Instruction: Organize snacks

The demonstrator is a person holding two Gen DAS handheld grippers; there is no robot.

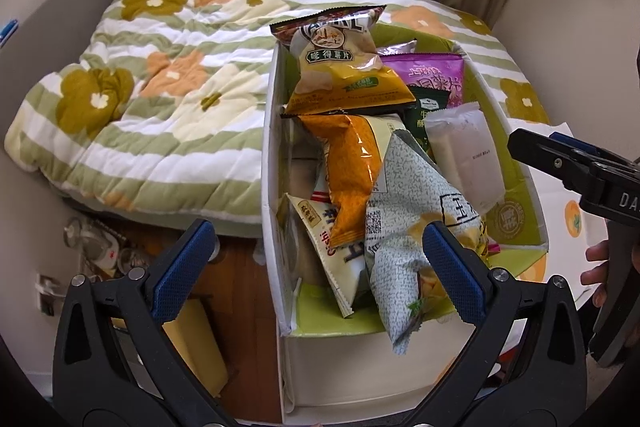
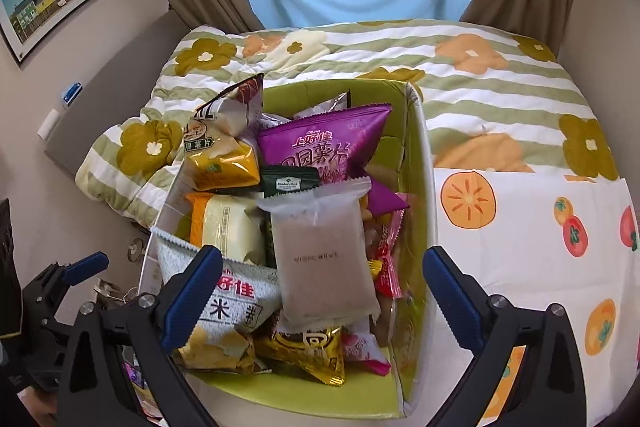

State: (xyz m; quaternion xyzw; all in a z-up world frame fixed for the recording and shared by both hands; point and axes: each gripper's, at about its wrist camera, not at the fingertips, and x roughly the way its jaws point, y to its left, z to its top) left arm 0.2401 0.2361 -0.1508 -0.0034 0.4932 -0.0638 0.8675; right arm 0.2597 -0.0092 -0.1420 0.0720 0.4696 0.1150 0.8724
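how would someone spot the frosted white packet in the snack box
Find the green-lined box on the flowered quilt. On top of the pile, below the purple chip bag, lies the frosted white packet. It alone is flat, plain and pictureless.

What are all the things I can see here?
snack box: one, white outside, green inside, on the bed
chip bag: one, yellow, far left of box
purple chip bag: one, far end of box
frosted clear packet: one, lying on top of the pile
grey patterned bag: one, near end of box
orange bag: one, middle left of box
quilt: one, green-striped with flowers, on bed
left hand-held gripper: one, black and blue, open
right hand-held gripper: one, black and blue, open over box
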